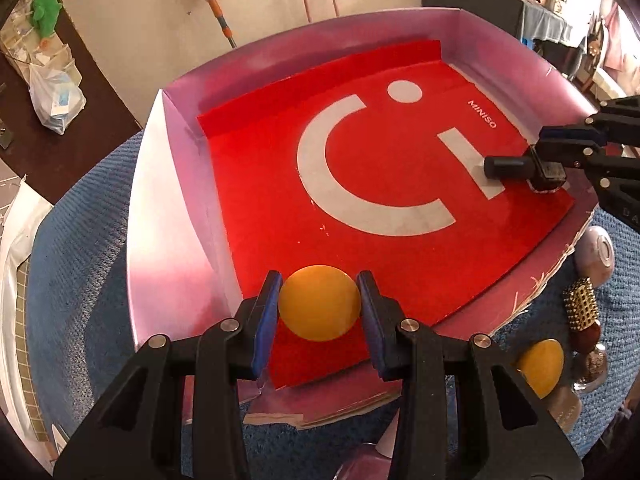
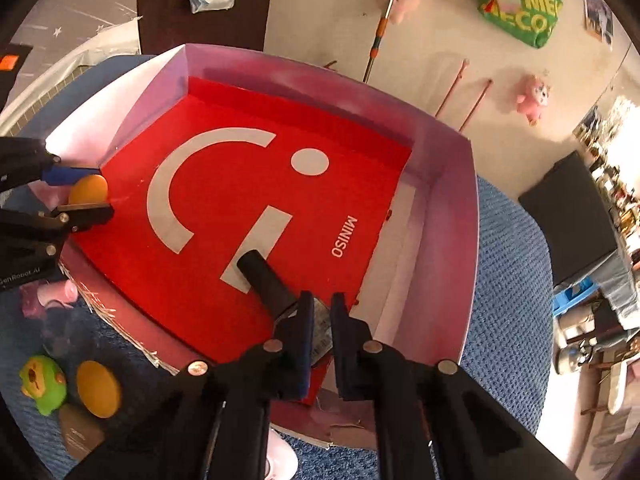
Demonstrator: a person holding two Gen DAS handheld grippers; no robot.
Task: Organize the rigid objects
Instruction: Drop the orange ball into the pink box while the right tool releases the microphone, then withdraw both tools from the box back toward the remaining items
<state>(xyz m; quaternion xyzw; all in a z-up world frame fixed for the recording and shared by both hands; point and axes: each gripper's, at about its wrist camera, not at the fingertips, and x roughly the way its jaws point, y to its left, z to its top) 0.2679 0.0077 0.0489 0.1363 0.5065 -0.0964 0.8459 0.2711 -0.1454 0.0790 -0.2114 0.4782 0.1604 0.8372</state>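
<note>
Left gripper (image 1: pixel 319 312) is clamping an orange ball (image 1: pixel 319 307) between its blue pads, holding it over the near edge of the red-lined box (image 1: pixel 168 184). Across the box, the right gripper (image 1: pixel 560 160) is carrying a black-capped bottle (image 1: pixel 506 167). Outside are lying a second orange ball (image 1: pixel 540 368) and a gold-studded bottle (image 1: pixel 582 304).

From the right wrist, the right gripper (image 2: pixel 322 320) is gripping the bottle's body, cap (image 2: pixel 264 280) pointing inward, low over the liner. A green toy (image 2: pixel 42 388) is sitting outside. Nothing is resting in the box yet; judged barely begun.
</note>
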